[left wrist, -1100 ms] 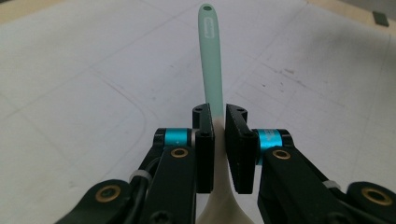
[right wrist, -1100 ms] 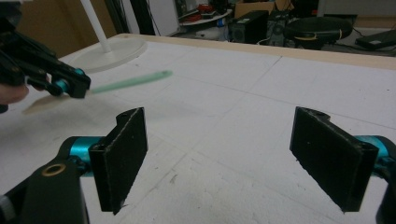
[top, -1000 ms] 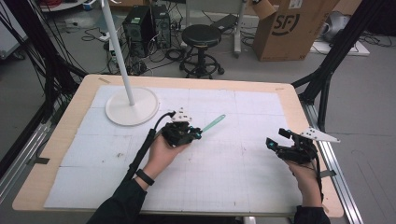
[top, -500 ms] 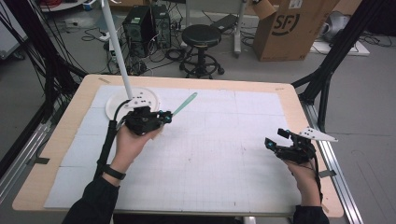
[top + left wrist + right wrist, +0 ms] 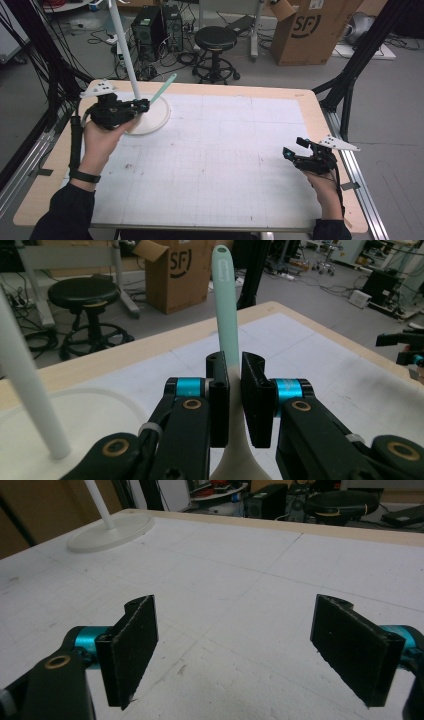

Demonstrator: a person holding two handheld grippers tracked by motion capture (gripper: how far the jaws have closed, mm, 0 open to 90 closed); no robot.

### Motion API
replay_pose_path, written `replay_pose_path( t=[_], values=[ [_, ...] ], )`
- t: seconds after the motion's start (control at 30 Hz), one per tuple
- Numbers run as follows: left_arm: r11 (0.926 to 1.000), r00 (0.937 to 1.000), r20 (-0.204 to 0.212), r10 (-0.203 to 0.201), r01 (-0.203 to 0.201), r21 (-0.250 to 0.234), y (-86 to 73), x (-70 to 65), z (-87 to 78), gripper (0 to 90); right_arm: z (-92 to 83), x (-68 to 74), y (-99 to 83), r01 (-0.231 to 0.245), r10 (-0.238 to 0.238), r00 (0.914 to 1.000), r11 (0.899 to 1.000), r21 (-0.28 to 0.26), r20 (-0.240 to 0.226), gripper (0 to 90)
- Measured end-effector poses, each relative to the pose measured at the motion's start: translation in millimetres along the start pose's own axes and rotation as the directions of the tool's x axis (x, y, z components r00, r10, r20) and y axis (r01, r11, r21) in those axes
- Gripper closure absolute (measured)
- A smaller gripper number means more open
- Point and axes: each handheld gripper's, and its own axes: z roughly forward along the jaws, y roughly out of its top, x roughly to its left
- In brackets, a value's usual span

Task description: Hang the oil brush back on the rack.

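left gripper [image 5: 142, 105] fingers clamped on the spatula [image 5: 225, 305] near the stand [image 5: 150, 120], handle outward for carrying; right gripper [image 5: 292, 155] fingers apart, idle.

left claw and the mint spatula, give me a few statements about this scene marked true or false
1. The left claw is shut on the mint spatula. True.
2. The spatula's mint end lies flat on the table. False: it sticks up into the air, clear of the table.
3. The right claw holds a second spatula. False: its jaws stand wide apart with nothing between them.
4. A white pole rises from a round white base at the table's far left. True.
5. The left claw hangs over the table's right edge. False: it is at the left, beside the round white base.
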Motion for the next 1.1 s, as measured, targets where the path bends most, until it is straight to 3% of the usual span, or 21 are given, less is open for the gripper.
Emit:
replay_pose_path(
  t=[0.4, 1.1],
  values=[
    [0.9987, 0.9974, -0.060, 0.040, -0.042, -0.028, 36.3, 19.7, -51.1, 82.3, 1.6, 0.1, -0.2, 0.000, 0.000, 1.0000, 1.000, 0.004, 0.003, 18.3],
    [0.9911, 0.9872, -0.134, 0.086, -0.098, -0.089, 93.3, 42.0, -119.1, 82.3, 2.1, 0.0, -0.4, 0.002, -0.002, 1.0000, 1.000, 0.004, 0.004, 18.3]
  ],
)
